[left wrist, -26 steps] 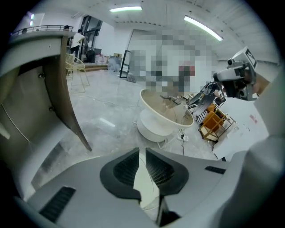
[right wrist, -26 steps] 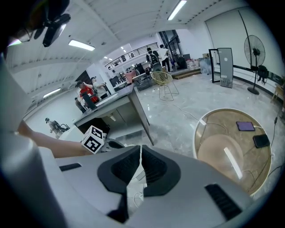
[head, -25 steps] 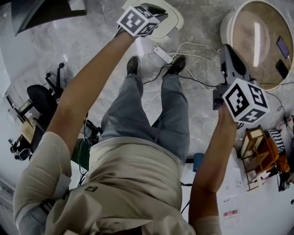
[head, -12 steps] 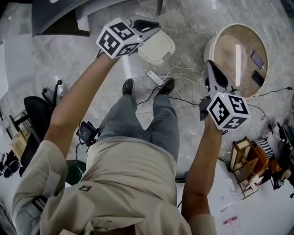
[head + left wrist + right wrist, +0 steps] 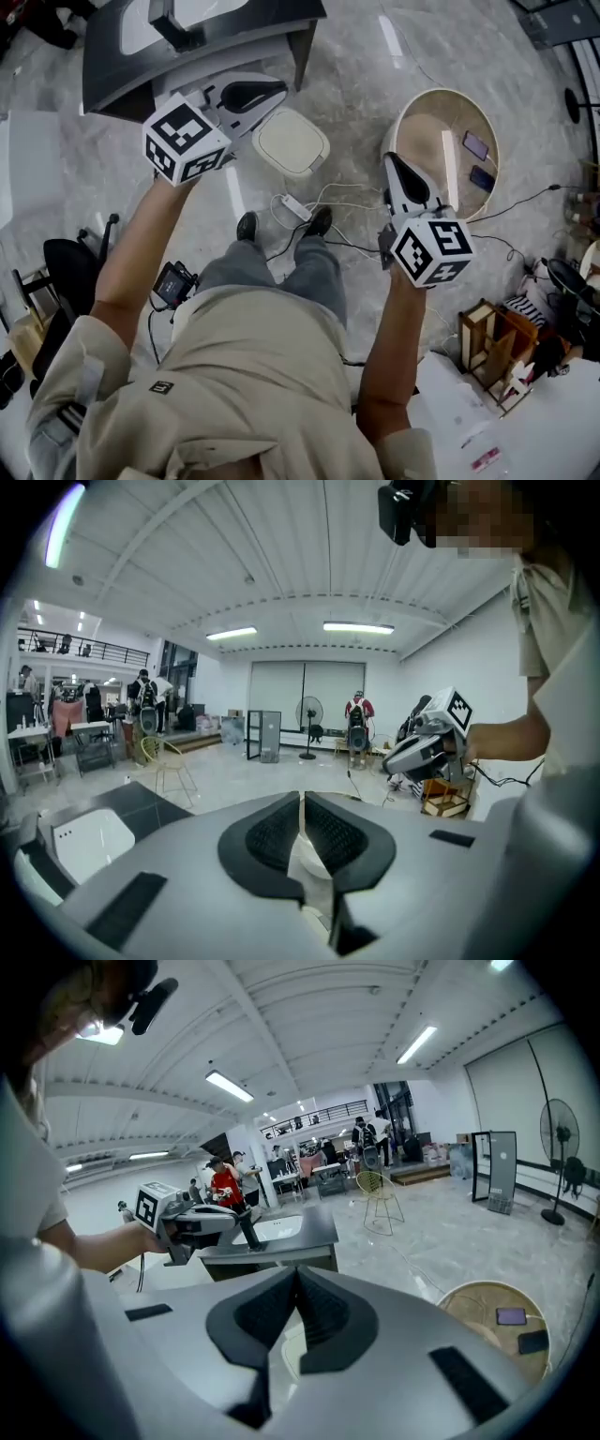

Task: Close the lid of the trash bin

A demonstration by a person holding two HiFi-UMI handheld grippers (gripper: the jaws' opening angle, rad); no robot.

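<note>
Overhead, the trash bin (image 5: 292,142) sits on the floor, lid down, just beyond the left gripper (image 5: 281,91) — the right gripper (image 5: 387,159) is nearer the round table (image 5: 422,141). Each gripper view shows its own jaws pressed together and empty — the bin is hard to make out there.

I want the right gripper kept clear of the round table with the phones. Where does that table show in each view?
Head view: round table, upper right, just past the right gripper.
Right gripper view: lower right corner, phones on it.
Left gripper view: not in it.
Shared landmark: dark sink counter, seen in all three.
</note>
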